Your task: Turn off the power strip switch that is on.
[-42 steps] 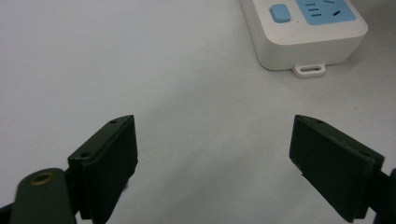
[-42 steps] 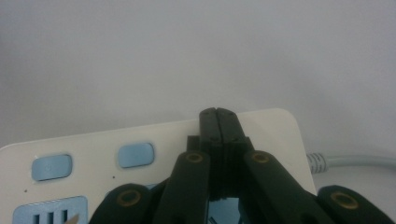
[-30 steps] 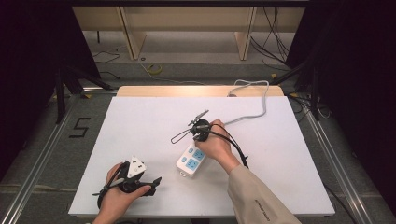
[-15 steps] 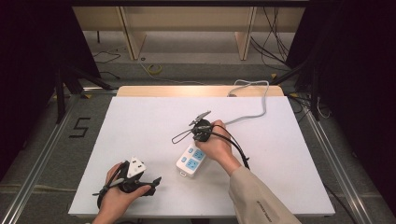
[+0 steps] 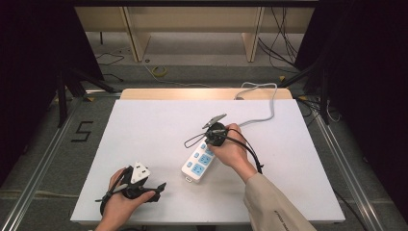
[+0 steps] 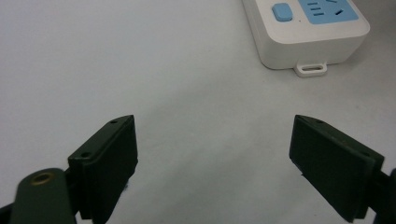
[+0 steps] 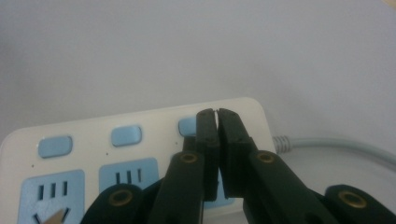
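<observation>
A white power strip [image 5: 198, 164] with blue sockets and blue buttons lies near the middle of the white table [image 5: 144, 130]. My right gripper [image 5: 208, 145] points down at its cable end. In the right gripper view the tips [image 7: 216, 114] stand over the last blue button [image 7: 188, 125] of the strip [image 7: 116, 140]. Its jaws have just been opening, but only a thin slit parts them and nothing is between them. My left gripper [image 5: 154, 179] rests at the front left, open wide [image 6: 215, 158] with nothing between its jaws. The strip's near end [image 6: 303, 32] lies beyond it.
The strip's grey cable [image 5: 269, 108] runs from its far end to the table's back right edge and drops off there; it also trails right [image 7: 327, 144] in the right gripper view. Wooden shelving [image 5: 192, 29] stands behind the table.
The right gripper has shifted slightly over the strip's cable end. The left hand and its gripper have stayed put.
</observation>
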